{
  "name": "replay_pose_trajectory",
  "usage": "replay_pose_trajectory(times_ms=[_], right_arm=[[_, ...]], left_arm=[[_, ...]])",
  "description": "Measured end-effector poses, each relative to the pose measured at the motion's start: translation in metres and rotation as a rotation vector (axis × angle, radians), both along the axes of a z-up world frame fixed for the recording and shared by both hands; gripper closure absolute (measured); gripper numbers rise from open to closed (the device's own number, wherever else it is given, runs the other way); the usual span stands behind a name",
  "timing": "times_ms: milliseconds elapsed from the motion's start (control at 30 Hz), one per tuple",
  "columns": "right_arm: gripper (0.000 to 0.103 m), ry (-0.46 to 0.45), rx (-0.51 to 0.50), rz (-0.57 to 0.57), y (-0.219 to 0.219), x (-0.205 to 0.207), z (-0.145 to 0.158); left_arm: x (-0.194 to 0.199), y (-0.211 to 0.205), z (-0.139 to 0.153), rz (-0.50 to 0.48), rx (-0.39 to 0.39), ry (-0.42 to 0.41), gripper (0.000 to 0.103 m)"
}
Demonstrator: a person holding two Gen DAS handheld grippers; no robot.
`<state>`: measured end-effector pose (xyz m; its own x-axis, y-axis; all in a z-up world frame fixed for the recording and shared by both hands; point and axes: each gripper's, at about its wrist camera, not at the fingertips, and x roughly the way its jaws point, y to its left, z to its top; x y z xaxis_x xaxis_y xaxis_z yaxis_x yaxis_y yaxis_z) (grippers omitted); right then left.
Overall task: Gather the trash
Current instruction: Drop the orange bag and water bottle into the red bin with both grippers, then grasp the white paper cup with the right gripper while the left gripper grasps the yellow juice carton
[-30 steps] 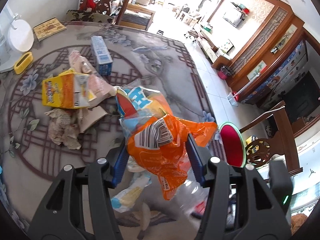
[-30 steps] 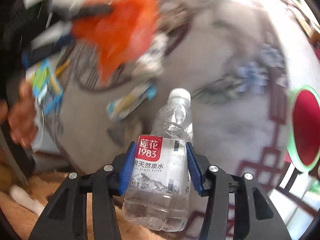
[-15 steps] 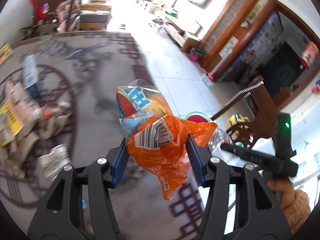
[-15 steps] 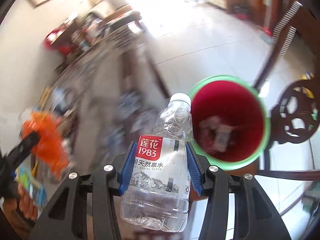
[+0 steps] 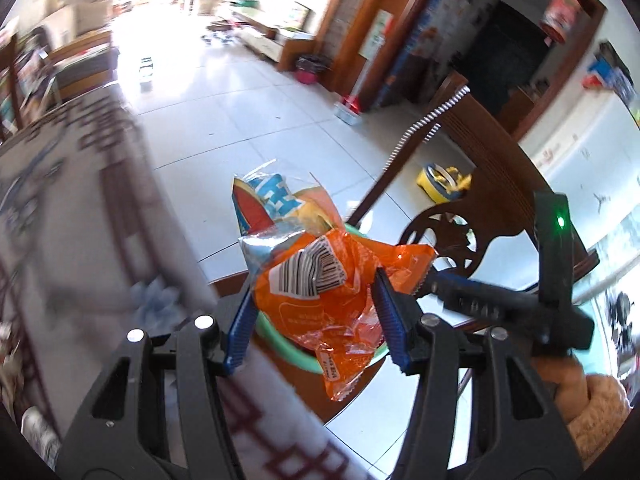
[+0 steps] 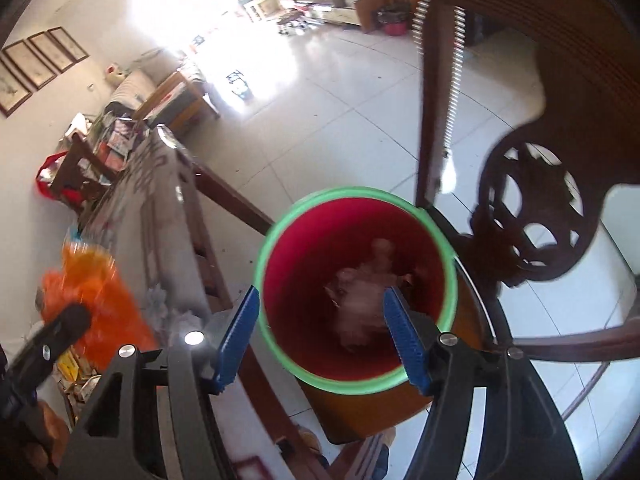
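Orange wrapper (image 5: 320,304) w/ a blue-printed bag (image 5: 272,204) behind it is clamped in the left tool (image 5: 314,316), just above the bin's green rim (image 5: 280,344). Right tool (image 6: 320,336) is opening, nothing betw. its blue pads, directly over the red bin (image 6: 356,288); blurred trash lies inside. Tabletop (image 6: 168,216) at 9 o'clock of bin, carved chair (image 6: 532,208) at 2 o'clock.

My left tool (image 5: 314,316) has black triangular arms with cut-outs, silver screws and ribbed blue pads. My right tool (image 6: 320,338) is built the same, with a green light on its body; behind it shows a fuzzy tan sleeve (image 5: 596,412).
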<state>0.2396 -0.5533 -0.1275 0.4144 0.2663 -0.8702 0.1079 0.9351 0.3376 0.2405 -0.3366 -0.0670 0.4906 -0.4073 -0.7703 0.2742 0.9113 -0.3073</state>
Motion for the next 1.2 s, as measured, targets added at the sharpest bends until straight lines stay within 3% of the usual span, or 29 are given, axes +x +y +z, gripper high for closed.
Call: replay_pose_trajectory(times_ms=[233,300,400,600,900,1200], right_arm=[[0.040,0.000,-0.042,-0.067,-0.025,-0.018,0.004],[0.040,-0.012,-0.054,-0.076,-0.027,-0.023,0.009],[0.039,-0.037,-0.075,-0.078,-0.026,-0.031,0.018],[0.038,-0.092,-0.066,-0.017,0.004,-0.044,0.036],[0.034,-0.087,-0.015,0.254,0.131,-0.054,0.035],[0.034,-0.058,-0.006,0.570,0.291,-0.088,0.032]], left_arm=[[0.024,-0.046,-0.013,-0.088,-0.034,-0.005,0.039],[0.025,-0.051,-0.014,-0.095,-0.040,-0.002,0.029],[0.017,-0.045,-0.009,-0.089,-0.053,-0.016,0.022],[-0.016,-0.006,0.010,-0.012,-0.049,-0.030,0.018],[-0.108,0.131,0.038,0.300,0.015,-0.055,0.015],[-0.174,0.277,0.035,0.583,0.048,-0.040,0.015]])
